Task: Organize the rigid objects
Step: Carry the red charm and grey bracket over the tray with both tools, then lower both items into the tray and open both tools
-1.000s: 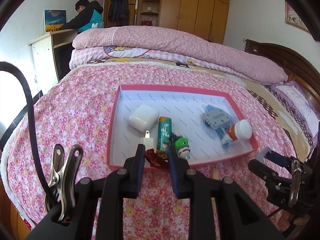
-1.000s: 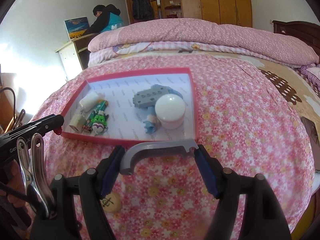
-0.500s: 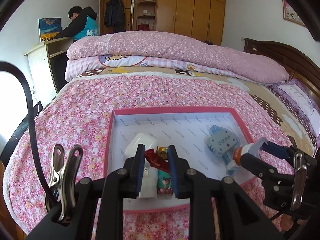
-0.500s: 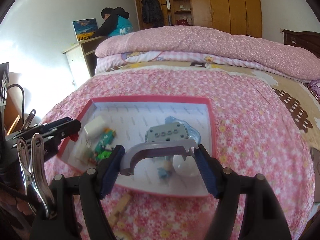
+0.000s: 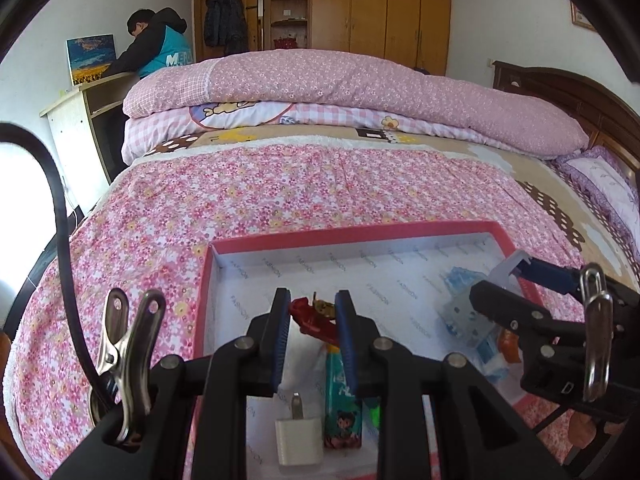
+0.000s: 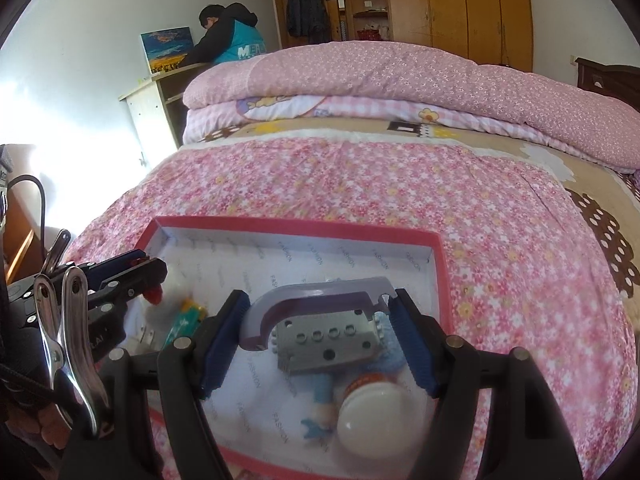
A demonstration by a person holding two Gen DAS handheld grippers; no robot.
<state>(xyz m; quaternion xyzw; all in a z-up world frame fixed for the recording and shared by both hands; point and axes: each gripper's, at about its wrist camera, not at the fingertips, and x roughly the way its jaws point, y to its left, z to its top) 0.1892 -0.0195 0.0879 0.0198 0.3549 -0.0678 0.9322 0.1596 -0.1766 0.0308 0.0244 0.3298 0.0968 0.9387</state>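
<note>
A pink-rimmed white tray (image 5: 352,233) lies on the flowered bedspread; it also shows in the right wrist view (image 6: 296,227). My left gripper (image 5: 312,322) is shut on a small red object (image 5: 310,318) above the tray's near left part. My right gripper (image 6: 320,316) is shut on a grey-lilac hook-shaped piece (image 6: 316,298) above the tray's right part. In the tray lie a white plug adapter (image 5: 298,442), a green tube (image 5: 340,404), a grey holed block (image 6: 330,342) and a white-capped bottle (image 6: 384,412).
A folded pink quilt (image 5: 360,88) lies across the far side of the bed. A dark wooden headboard (image 5: 576,92) is at the right. A person (image 5: 160,48) sits at a desk at the far left. Wardrobes (image 5: 380,8) line the back wall.
Both grippers have moved forward from in front of the tray's near rim to above its inside, each still holding its object.
</note>
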